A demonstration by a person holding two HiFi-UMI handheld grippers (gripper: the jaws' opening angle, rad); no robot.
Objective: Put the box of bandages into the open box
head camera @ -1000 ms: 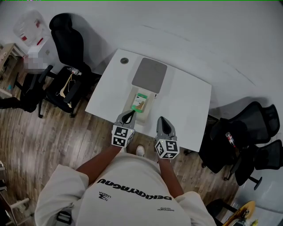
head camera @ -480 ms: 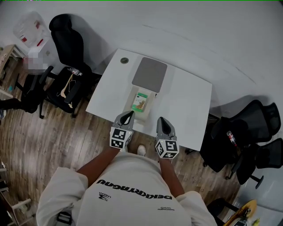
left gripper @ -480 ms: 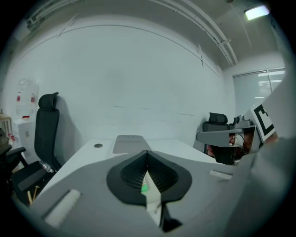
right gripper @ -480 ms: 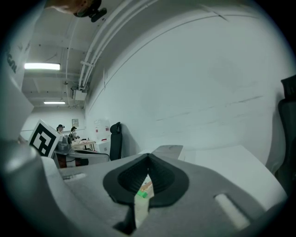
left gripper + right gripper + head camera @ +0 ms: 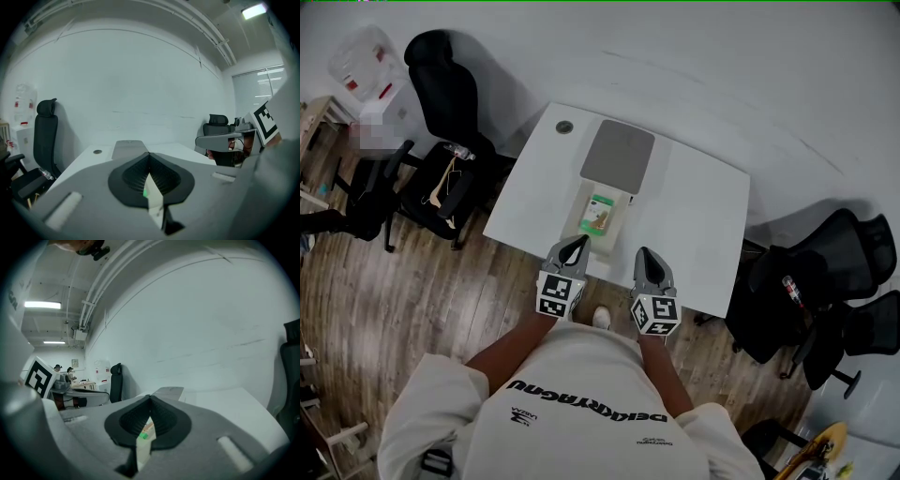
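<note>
The small white and green cardboard box of bandages (image 5: 600, 214) lies flat. Its long side runs from the person toward the far wall. It sits inside the pale open box (image 5: 621, 221) on the white table (image 5: 694, 225). A flat grey lid (image 5: 619, 155) lies just behind the open box. The left gripper (image 5: 577, 241) and right gripper (image 5: 644, 255) are near the bandage box's close end. Both have jaws pressed together, holding nothing.
</note>
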